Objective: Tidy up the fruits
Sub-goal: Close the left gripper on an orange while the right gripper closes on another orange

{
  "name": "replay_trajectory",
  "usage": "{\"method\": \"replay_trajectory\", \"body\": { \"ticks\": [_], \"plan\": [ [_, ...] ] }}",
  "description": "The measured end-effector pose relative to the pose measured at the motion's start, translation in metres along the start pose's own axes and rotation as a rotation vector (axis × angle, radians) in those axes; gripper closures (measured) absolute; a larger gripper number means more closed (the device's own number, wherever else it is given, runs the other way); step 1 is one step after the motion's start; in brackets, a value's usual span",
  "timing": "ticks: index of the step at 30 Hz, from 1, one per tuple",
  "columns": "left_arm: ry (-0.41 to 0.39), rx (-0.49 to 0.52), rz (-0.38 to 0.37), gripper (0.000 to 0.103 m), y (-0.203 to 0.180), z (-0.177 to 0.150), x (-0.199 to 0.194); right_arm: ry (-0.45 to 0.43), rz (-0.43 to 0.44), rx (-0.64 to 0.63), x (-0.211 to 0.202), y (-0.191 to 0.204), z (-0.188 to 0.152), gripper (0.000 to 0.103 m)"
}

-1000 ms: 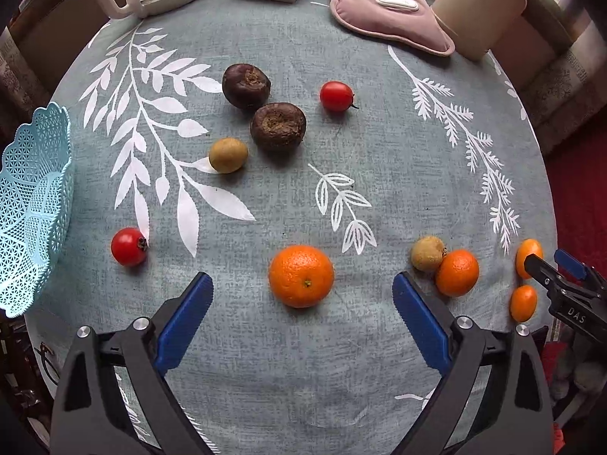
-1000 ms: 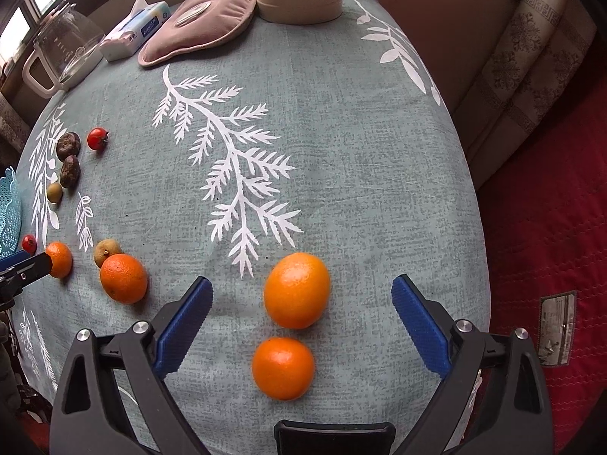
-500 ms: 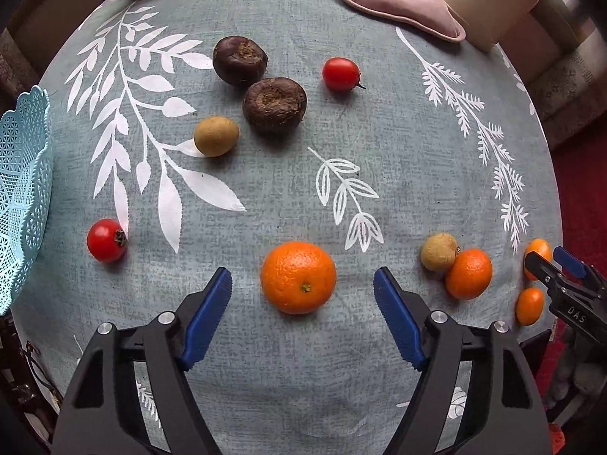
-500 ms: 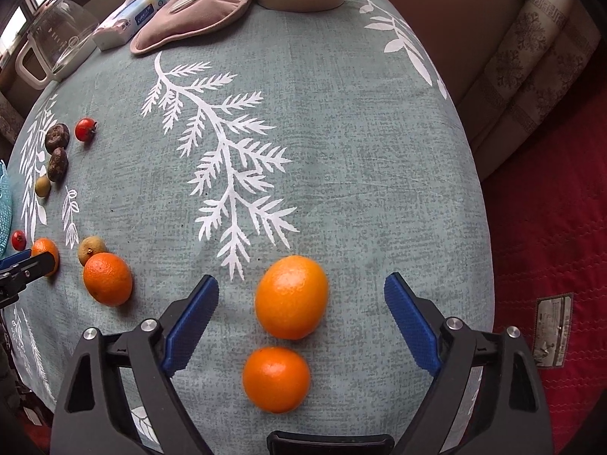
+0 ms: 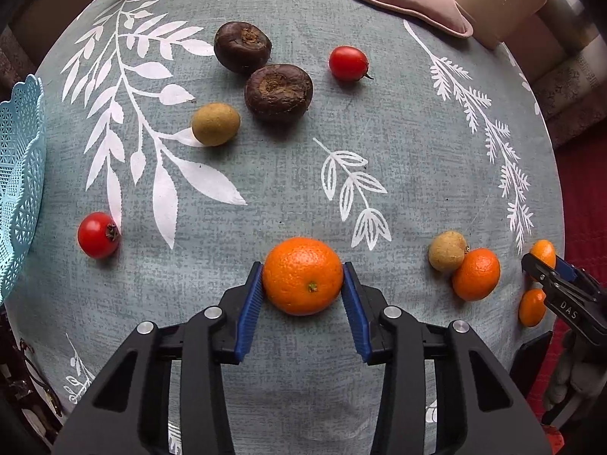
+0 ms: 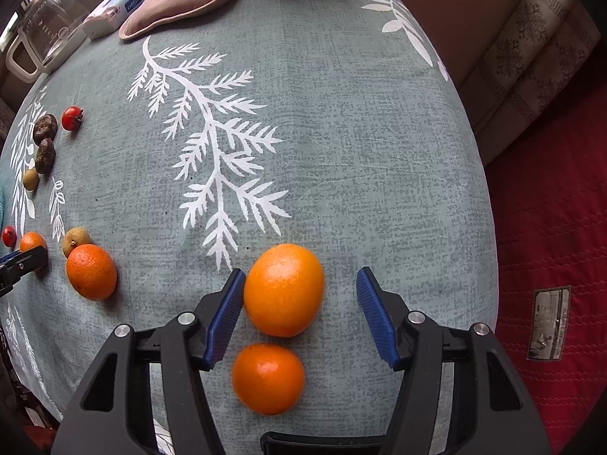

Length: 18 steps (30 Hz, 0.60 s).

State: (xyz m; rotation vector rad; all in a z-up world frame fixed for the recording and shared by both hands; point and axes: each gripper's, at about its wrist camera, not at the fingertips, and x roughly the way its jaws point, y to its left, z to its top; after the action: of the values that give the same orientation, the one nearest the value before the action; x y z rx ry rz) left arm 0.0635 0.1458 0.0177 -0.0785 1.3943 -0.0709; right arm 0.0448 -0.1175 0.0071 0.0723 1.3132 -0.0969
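Observation:
In the left wrist view, my left gripper is shut on a round orange that rests on the grey leaf-print tablecloth, with both blue pads pressed to its sides. In the right wrist view, my right gripper is open around a large orange. Its left pad touches the fruit and its right pad stands a little apart. A smaller orange lies just behind, between the finger bases. A light blue lace basket sits at the table's left edge.
Two tomatoes, two dark brown fruits, a yellow-green fruit, a tan fruit and an orange lie scattered. A glass jug, a tissue pack and a pink pad line the far edge. A red floor lies off the right edge.
Both grippers moved forward and narrowed. The left one closed onto its orange. The right one drew in around the large orange until its left pad touched it.

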Motion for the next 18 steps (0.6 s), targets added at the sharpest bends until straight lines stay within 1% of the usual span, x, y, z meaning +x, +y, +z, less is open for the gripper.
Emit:
{"method": "replay_trajectory", "body": {
  "ticks": [10,13,18],
  "plan": [
    [0.000,0.002,-0.004,0.061,0.0028,0.0004,-0.0025,-0.004,-0.009,-0.002,0.0001,0.0003,-0.0010,0.048],
    [-0.001,0.005,-0.004,0.062,0.0024,-0.0006,-0.0025,-0.004,-0.005,-0.006,-0.0008,0.0012,-0.0012,0.052],
    [-0.005,0.018,0.000,0.062,-0.0020,-0.0028,-0.0055,-0.006,-0.002,-0.025,-0.0029,0.0080,-0.0017,0.061]
  ]
}}
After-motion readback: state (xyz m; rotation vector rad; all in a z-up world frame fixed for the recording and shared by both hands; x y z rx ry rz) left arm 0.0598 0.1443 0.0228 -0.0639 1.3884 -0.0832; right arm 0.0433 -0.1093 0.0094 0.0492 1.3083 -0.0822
